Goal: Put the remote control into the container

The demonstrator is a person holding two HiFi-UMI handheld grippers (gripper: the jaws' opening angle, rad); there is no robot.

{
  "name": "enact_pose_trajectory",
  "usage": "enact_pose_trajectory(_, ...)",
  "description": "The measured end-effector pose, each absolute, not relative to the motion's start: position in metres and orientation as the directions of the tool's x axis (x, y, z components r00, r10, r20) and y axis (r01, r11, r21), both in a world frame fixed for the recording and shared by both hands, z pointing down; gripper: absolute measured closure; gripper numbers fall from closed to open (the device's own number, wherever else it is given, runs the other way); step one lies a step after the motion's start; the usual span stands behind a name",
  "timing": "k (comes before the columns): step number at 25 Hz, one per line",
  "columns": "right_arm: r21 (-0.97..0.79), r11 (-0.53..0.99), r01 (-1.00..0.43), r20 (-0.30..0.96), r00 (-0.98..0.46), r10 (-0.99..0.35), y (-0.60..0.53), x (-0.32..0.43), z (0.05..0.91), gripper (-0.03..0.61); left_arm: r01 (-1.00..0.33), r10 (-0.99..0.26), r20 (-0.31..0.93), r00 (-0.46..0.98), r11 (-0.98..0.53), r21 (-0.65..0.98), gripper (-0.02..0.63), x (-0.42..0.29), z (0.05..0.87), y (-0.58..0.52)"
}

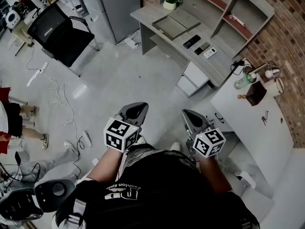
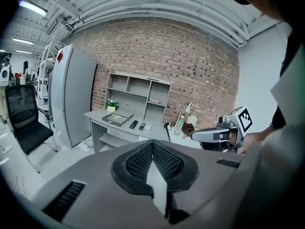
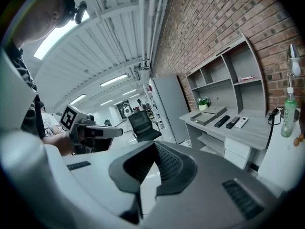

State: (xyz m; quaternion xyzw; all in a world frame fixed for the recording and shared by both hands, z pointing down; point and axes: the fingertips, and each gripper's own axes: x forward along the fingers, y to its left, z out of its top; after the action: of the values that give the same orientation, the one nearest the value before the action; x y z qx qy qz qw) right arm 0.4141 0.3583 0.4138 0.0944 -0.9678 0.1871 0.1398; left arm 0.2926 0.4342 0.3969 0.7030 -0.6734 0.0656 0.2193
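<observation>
**A:** What fills most of the room?

**B:** The grey floor (image 1: 119, 80) and the brick wall (image 1: 286, 37). A tall grey cabinet (image 1: 112, 8) stands near the wall. Next to it is the tabletop (image 1: 217, 68), with shelves above. A black office chair (image 1: 59, 32) sits well apart from it.

**A:** And the container?

**B:** The shallow grey container (image 1: 171, 26) lies flat on the tabletop, near a potted plant (image 1: 170, 0).

**A:** The grippers?

**B:** The left hand-held gripper (image 1: 135, 108) and the right hand-held gripper (image 1: 190, 114) hang side by side over the floor, well apart from the tabletop. Each has its jaws pressed together, holding only air.

**A:** The remote control?

**B:** Three lie in a row on the tabletop beside the container. The black remote control (image 1: 191, 41) is nearest it, then a dark remote (image 1: 202, 47), then a white remote (image 1: 210, 53).
</observation>
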Motion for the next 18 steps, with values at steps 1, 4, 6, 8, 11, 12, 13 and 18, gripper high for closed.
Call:
enact_pose_trajectory(1,-0.339,0.911,-0.236,0.305,-0.943,-0.131,0.359,0.412,0.415,0.571,-0.975,-0.918,0.387,0.085,0.004,0.224,0.607,0.291,0.398,0.434)
enact_pose_trajectory(4,-0.378,0.902,-0.210,0.272,-0.956,-0.109,0.364,0.404,0.415,0.571,-0.972,-0.919,0.385,0.088,0.004,0.233,0.607,0.284,0.402,0.438)
enact_pose_trajectory(6,-0.376,0.904,-0.204,0.272,-0.957,-0.103,0.367,0.396,0.415,0.571,-0.971,-0.921,0.381,0.083,0.010,0.238,0.607,0.276,0.402,0.441)
enact_pose_trajectory(8,-0.354,0.913,-0.203,0.296,-0.950,-0.096,0.370,0.387,0.418,0.571,-0.969,-0.923,0.377,0.072,0.025,0.246,0.607,0.264,0.402,0.447)
enact_pose_trajectory(11,-0.353,0.914,-0.201,0.317,-0.945,-0.085,0.377,0.367,0.422,0.571,-0.965,-0.925,0.376,0.054,0.047,0.256,0.607,0.245,0.403,0.458)
enact_pose_trajectory(12,-0.356,0.913,-0.201,0.318,-0.944,-0.084,0.379,0.360,0.422,0.571,-0.965,-0.925,0.376,0.050,0.051,0.256,0.607,0.238,0.404,0.462)
enact_pose_trajectory(13,-0.356,0.912,-0.201,0.319,-0.944,-0.083,0.382,0.352,0.422,0.571,-0.965,-0.926,0.375,0.048,0.054,0.256,0.607,0.232,0.404,0.467)
enact_pose_trajectory(18,-0.347,0.918,-0.191,0.316,-0.946,-0.077,0.402,0.316,0.418,0.571,-0.965,-0.928,0.370,0.047,0.054,0.258,0.607,0.205,0.403,0.487)
